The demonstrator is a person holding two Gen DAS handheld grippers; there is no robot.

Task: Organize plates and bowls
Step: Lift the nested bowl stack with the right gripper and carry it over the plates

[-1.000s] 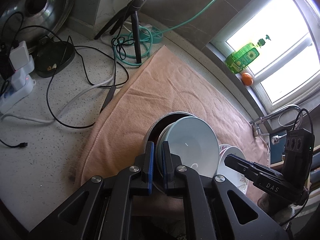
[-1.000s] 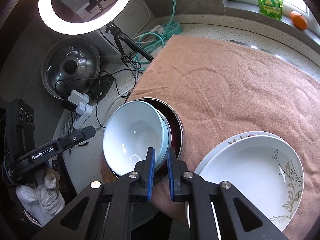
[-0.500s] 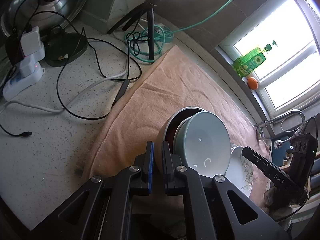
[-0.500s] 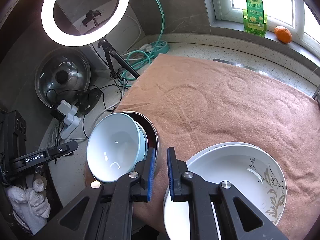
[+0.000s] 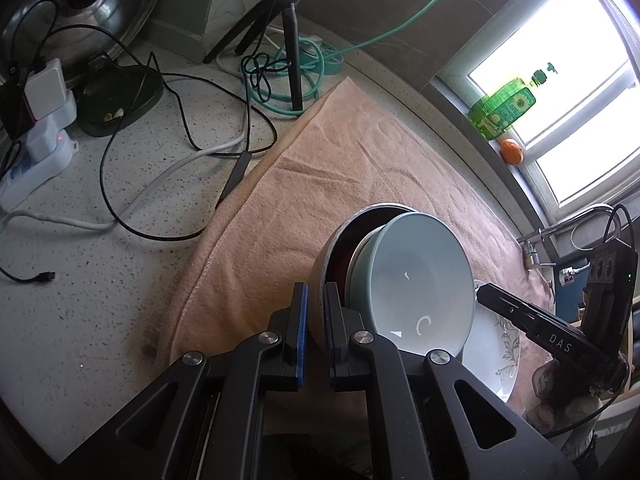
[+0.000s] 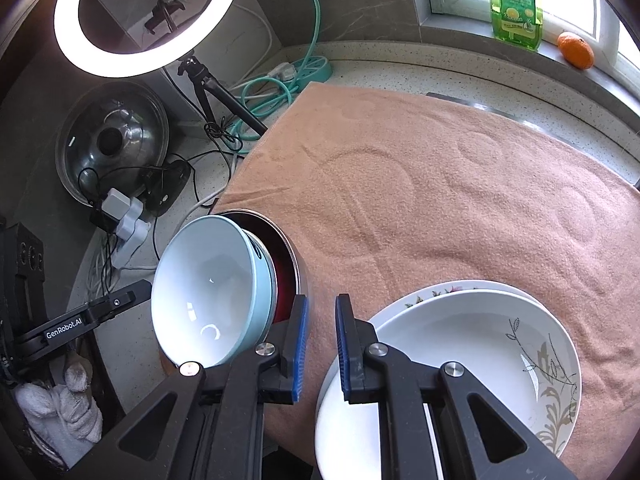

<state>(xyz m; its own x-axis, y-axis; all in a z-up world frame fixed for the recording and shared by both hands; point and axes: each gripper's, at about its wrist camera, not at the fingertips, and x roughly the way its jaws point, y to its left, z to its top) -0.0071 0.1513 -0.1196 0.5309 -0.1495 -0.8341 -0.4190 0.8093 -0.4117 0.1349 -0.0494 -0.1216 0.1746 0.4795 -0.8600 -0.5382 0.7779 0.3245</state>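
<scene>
A steel bowl [image 5: 338,240] with a dark red inside holds nested pale-blue bowls [image 5: 416,280]. The stack is tipped steeply on its side over the left end of the peach towel [image 6: 440,184]. My left gripper [image 5: 316,320] is shut on the steel bowl's rim. In the right wrist view the blue bowls [image 6: 208,288] and steel bowl [image 6: 285,276] lie just left of my right gripper [image 6: 320,320]. Its jaws stand nearly together with only towel showing between them. Two stacked white plates [image 6: 472,332] with a leaf pattern lie on the towel right of it.
Left of the towel the counter holds a ring-light tripod [image 5: 294,60], black and green cables [image 5: 256,80], white power adapters [image 5: 44,120] and a steel lid [image 6: 110,144]. A green soap bottle [image 6: 516,4] and an orange [image 6: 576,50] sit on the windowsill. A tap [image 5: 560,232] stands at the towel's far end.
The bowl stack has tipped further onto its side in my left grip. My right gripper has come away from the stack's rim and now points between the bowls and the white plates.
</scene>
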